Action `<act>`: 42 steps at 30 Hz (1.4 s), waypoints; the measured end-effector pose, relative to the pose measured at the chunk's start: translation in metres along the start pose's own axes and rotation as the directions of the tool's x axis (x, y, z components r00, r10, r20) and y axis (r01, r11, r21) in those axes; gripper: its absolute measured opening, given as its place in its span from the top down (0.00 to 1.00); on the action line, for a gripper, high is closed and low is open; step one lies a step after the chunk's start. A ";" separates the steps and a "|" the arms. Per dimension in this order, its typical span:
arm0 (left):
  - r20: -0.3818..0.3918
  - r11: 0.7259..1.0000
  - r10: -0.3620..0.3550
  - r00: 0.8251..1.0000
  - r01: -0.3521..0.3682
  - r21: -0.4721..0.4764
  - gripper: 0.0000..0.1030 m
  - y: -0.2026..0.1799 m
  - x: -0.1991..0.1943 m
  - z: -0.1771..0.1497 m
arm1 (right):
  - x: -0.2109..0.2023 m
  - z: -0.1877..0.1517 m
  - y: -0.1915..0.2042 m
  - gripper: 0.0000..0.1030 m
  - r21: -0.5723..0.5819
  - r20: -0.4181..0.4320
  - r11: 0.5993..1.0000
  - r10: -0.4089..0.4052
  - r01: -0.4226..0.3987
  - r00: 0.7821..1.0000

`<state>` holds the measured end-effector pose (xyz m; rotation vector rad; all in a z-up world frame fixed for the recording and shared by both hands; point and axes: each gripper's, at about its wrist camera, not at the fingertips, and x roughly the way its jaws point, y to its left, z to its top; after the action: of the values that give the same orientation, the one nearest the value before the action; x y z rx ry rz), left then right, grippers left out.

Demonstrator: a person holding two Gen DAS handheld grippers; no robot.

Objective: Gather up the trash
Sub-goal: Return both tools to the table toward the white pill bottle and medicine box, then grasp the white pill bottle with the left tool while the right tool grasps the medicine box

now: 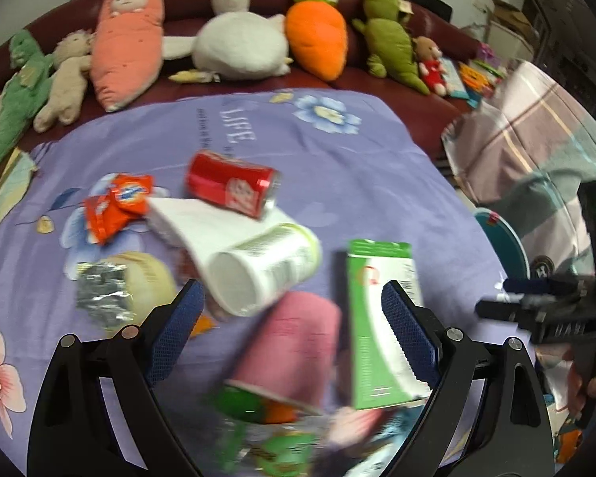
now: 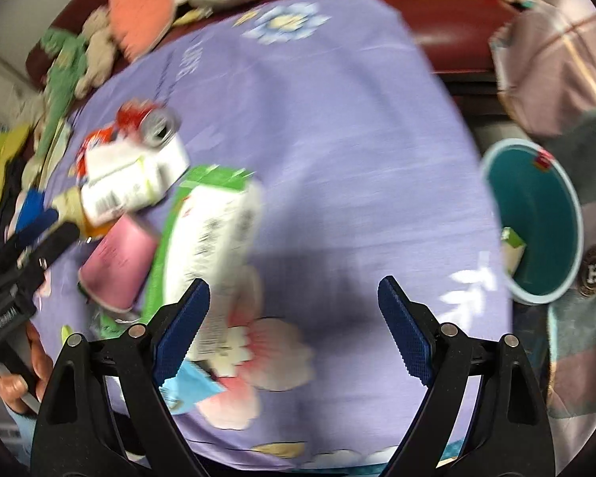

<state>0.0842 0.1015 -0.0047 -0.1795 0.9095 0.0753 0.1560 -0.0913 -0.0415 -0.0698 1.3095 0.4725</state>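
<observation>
While both our left gripper (image 1: 294,318) and right gripper (image 2: 294,318) gape empty, the trash pile (image 1: 258,270) crowds mid-frame; closing on the overlapping white cup (image 1: 266,266) could nudge neighbours off.

My left gripper (image 1: 292,314) points steeply down, its jaws standing wide, blue pads (image 1: 177,330) facing each other with nothing pressed between them. My right gripper (image 2: 294,318) likewise points steeply down, jaws wide and bare, blue pads (image 2: 407,328) clear of contact. In the left wrist view, my right hand (image 1: 594,387) grips its tool's handle at the frame's right edge. In the right wrist view, my left hand (image 2: 24,373) grips its handle at lower left.
</observation>
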 end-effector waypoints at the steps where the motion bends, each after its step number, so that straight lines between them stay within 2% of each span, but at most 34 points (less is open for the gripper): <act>1: 0.002 1.000 0.001 1.000 -0.001 -0.012 0.12 0.008 -0.001 0.000 | 0.005 0.000 0.009 0.20 -0.015 -0.010 1.000 0.001 -0.001 1.000; 5: 0.006 0.999 0.006 1.000 -0.005 -0.044 0.11 0.031 -0.004 -0.001 | 0.028 0.001 0.047 0.20 -0.082 -0.059 0.997 -0.009 0.004 0.998; 9: -0.003 0.998 0.008 1.000 -0.009 -0.059 0.11 0.046 -0.003 -0.002 | 0.050 0.005 0.069 0.20 -0.099 -0.094 0.995 -0.033 0.024 0.995; 18: -0.019 0.998 0.017 1.000 -0.018 -0.058 0.11 0.058 0.003 0.001 | 0.077 0.012 0.075 0.17 -0.088 -0.120 0.995 -0.055 0.045 0.991; 25: -0.036 0.998 0.040 0.999 -0.039 0.042 0.11 0.042 0.014 0.021 | 0.068 0.011 0.058 0.22 -0.123 -0.082 0.992 -0.037 0.026 0.996; 31: -0.060 0.981 0.047 0.997 -0.035 0.189 0.12 0.016 0.036 0.038 | 0.057 0.016 0.013 0.23 -0.078 -0.072 0.996 -0.051 0.046 0.996; 32: -0.069 0.976 0.054 0.996 -0.038 0.214 0.13 0.011 0.042 0.038 | 0.054 0.014 0.006 0.23 -0.066 -0.072 0.997 -0.053 0.048 0.996; 34: -0.094 0.971 0.059 0.994 -0.035 0.235 0.25 0.007 0.052 0.036 | 0.050 0.014 -0.010 0.23 -0.041 -0.071 0.998 -0.054 0.051 0.996; 36: -0.148 0.973 0.041 0.988 -0.006 0.232 0.44 0.008 0.064 0.032 | 0.048 0.015 -0.021 0.23 -0.021 -0.071 0.998 -0.054 0.053 0.996; 39: -0.179 0.975 0.000 0.984 0.040 0.217 0.48 0.007 0.067 0.025 | 0.043 0.016 -0.045 0.23 0.014 -0.070 0.999 -0.049 0.050 0.996; 41: -0.217 0.974 -0.047 0.975 0.093 0.206 0.52 0.003 0.068 0.021 | 0.042 0.016 -0.052 0.23 0.030 -0.069 0.999 -0.041 0.043 0.997; 42: -0.230 0.972 -0.045 0.972 0.096 0.216 0.51 0.000 0.070 0.018 | 0.041 0.016 -0.057 0.23 0.037 -0.069 0.999 -0.036 0.039 0.997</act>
<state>0.1407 0.1041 -0.0491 -0.0079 1.1277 -0.1178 0.1991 -0.1257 -0.0882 -0.0791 1.3817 0.4159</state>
